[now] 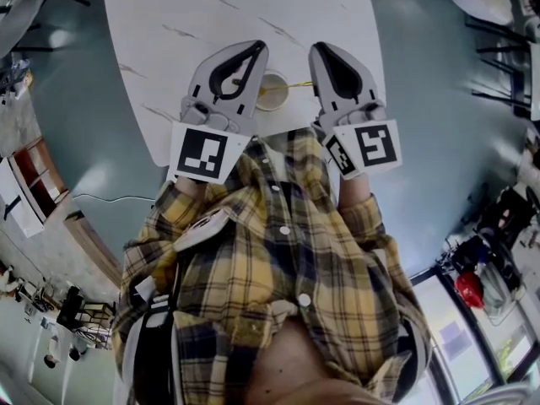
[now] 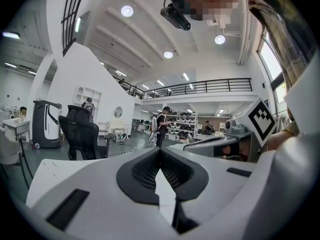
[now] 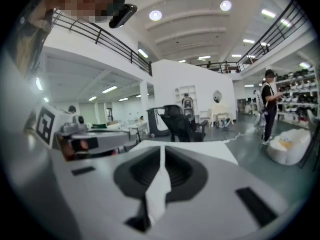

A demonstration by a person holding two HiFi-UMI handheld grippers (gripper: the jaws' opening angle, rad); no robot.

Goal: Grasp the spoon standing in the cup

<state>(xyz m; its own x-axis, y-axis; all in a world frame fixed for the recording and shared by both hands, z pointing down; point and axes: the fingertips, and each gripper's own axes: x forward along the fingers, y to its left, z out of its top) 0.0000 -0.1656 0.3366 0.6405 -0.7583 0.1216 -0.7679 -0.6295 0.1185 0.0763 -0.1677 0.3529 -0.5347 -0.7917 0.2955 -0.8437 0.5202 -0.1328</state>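
- The right gripper has its jaws pressed together with nothing between them. The left gripper is the same: jaws together and empty.
- Both point out over the room, so neither gripper view shows the cup or the spoon.
- Likely risk: reaching in with the jaws together would knock the thin spoon aside or tip the cup. The jaws need to part first.
- The cup stands near the near edge of the surface, between the two grippers and back from their tips. The spoon's handle leans toward the right gripper, just beside it.
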